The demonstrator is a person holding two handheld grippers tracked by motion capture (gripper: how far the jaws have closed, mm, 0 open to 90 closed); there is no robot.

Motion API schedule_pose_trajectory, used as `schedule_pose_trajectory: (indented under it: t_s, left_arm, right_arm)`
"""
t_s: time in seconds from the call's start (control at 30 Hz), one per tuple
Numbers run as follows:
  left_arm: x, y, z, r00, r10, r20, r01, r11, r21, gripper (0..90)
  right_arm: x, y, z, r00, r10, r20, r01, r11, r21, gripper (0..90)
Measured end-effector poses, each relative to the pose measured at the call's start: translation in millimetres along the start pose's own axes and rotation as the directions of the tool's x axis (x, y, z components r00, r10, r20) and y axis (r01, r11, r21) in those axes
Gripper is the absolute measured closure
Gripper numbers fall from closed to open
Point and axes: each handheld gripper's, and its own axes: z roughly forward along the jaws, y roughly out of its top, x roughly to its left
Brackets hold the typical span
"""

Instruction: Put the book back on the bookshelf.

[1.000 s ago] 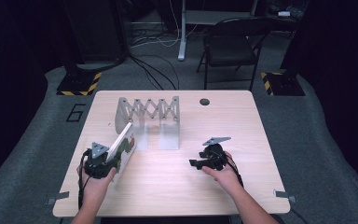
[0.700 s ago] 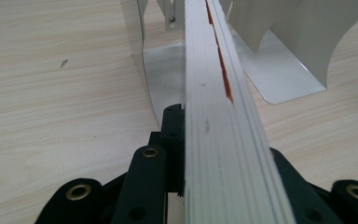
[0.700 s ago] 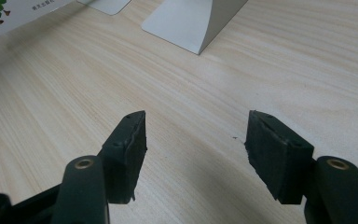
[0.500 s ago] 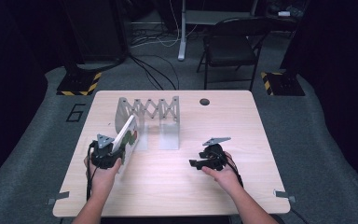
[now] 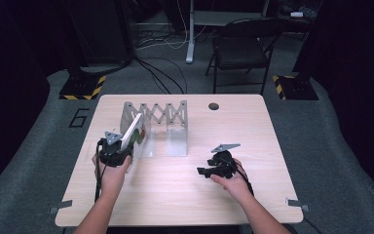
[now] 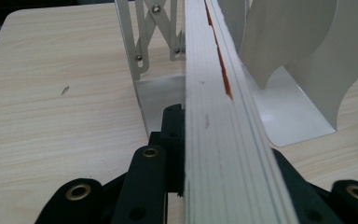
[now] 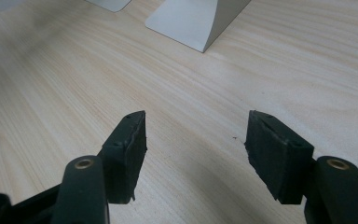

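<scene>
The book, clamped edge-on in the left gripper, tilts over the left end of the expandable white rack, so the step in hand looks like slotting it between dividers. Next, it likely needs lining up upright with a gap. The right gripper rests on the table, jaws apart and empty; the book's cover cannot be read.
</scene>
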Motion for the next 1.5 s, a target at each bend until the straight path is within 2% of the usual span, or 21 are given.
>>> schedule_pose_trajectory:
  t_s: [0.13, 0.37, 0.43, 0.67, 0.9, 1.03, 1.27, 1.5]
  left_arm:
    - [-0.7, 5.9, 3.0, 0.9999, -0.001, -0.012, 0.001, 1.0000, -0.007, 76.0]
    - [0.0, 11.0, 7.7, 0.9997, 0.002, -0.023, -0.002, 1.0000, 0.001, 76.0]
    - [-0.6, 11.2, 9.7, 0.9996, -0.009, -0.026, 0.009, 0.9999, -0.006, 76.0]
    - [-0.3, 11.6, 14.3, 0.9995, 0.002, -0.033, -0.001, 1.0000, 0.008, 76.0]
    - [-0.2, 12.4, 17.7, 0.9992, -0.006, -0.039, 0.006, 1.0000, 0.000, 76.0]
    - [-0.4, 12.3, 19.5, 0.9992, -0.002, -0.041, 0.002, 1.0000, 0.003, 76.0]
    - [-1.5, 12.1, 22.3, 0.9991, -0.006, -0.043, 0.006, 1.0000, 0.003, 76.0]
    - [-1.4, 10.7, 27.2, 0.9988, -0.006, -0.048, 0.007, 1.0000, 0.006, 76.0]
  right_arm:
    - [2.1, -0.2, 0.3, 0.9999, 0.012, -0.004, -0.012, 1.000, 0.015, 38.4]
    - [4.0, -0.5, 2.4, 1.0000, -0.003, -0.007, 0.003, 1.000, 0.020, 38.4]
    - [3.5, -0.4, 2.0, 1.0000, -0.004, -0.007, 0.004, 1.000, 0.020, 38.4]
    - [3.5, -0.3, 1.7, 0.9999, -0.001, -0.010, 0.001, 1.000, 0.019, 38.3]
    - [2.1, -0.4, 1.1, 0.9999, -0.008, -0.009, 0.009, 1.000, 0.012, 38.4]
    - [2.6, -0.2, 0.3, 0.9999, 0.008, -0.011, -0.008, 1.000, 0.012, 38.4]
    - [2.6, -0.2, -0.1, 1.0000, -0.001, -0.008, 0.001, 1.000, 0.012, 38.4]
    - [2.8, 0.0, -0.3, 0.9998, 0.017, -0.006, -0.017, 1.000, 0.011, 38.3]
